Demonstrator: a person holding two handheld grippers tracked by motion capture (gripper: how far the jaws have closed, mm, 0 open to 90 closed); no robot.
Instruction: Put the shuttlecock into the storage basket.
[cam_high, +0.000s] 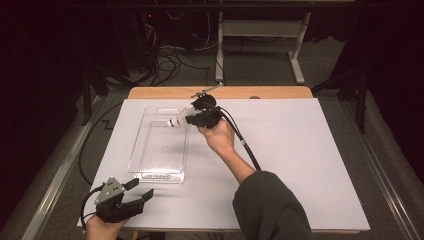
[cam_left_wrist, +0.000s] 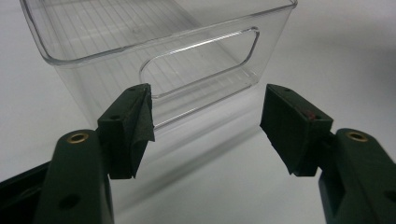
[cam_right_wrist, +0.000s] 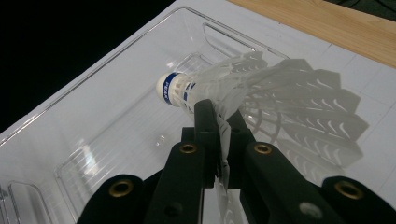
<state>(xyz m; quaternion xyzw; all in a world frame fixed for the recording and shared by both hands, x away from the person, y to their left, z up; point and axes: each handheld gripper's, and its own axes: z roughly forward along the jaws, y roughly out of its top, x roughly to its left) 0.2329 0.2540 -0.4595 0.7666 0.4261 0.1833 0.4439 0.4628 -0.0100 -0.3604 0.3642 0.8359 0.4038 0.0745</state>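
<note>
A white feather shuttlecock (cam_right_wrist: 243, 88) with a blue band near its cork is pinched by its feathers in my right gripper (cam_right_wrist: 219, 116), which is shut on it. In the high view the right gripper (cam_high: 192, 117) holds the shuttlecock (cam_high: 176, 121) over the far right part of a clear plastic bin (cam_high: 150, 165), cork pointing left. My left gripper (cam_high: 137, 192) rests at the table's near left corner, open, with nothing between its jaws. In the left gripper view it (cam_left_wrist: 205, 126) faces the bin's near end wall (cam_left_wrist: 93, 74) with its handle cut-out.
A white sheet (cam_high: 300, 165) covers the table; a wooden edge (cam_high: 270, 92) shows at the far side. The right gripper's cable (cam_high: 245, 145) trails along the forearm. Dark floor, cables and a table frame (cam_high: 260, 30) lie beyond.
</note>
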